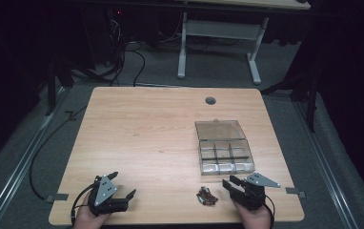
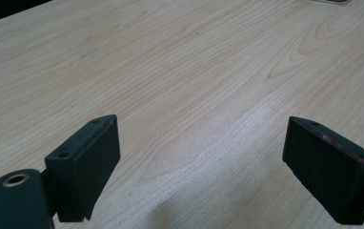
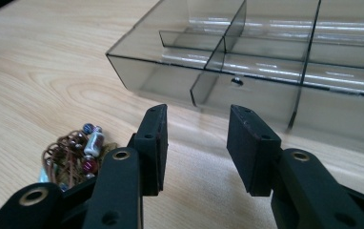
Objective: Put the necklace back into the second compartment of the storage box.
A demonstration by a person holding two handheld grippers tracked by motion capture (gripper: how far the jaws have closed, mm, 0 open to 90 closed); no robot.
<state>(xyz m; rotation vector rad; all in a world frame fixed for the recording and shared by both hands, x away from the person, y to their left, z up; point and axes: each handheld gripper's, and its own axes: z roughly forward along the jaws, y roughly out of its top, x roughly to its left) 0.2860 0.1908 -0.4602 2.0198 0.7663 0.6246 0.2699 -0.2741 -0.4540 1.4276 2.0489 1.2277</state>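
A clear grey plastic box (image 1: 225, 151) with several compartments and its lid folded back sits on the right half of the wooden table (image 1: 146, 133). A small tangle of brown cord and beads (image 1: 206, 196) lies near the front edge. My right gripper (image 1: 230, 183) is just right of the tangle, open, nothing between its jaws. In the right gripper view the box (image 3: 247, 71) stands close ahead and the beads (image 3: 77, 155) lie at lower left of the gripper (image 3: 197, 145). My left gripper (image 1: 122, 184) rests at the front left, open wide over bare wood (image 2: 201, 143).
A round cable hole (image 1: 210, 100) sits near the table's far edge. Grey brackets (image 1: 57, 197) stick out at both front corners. Beyond the table stand a white desk frame (image 1: 218, 43) and loose cables (image 1: 123, 62) on the floor.
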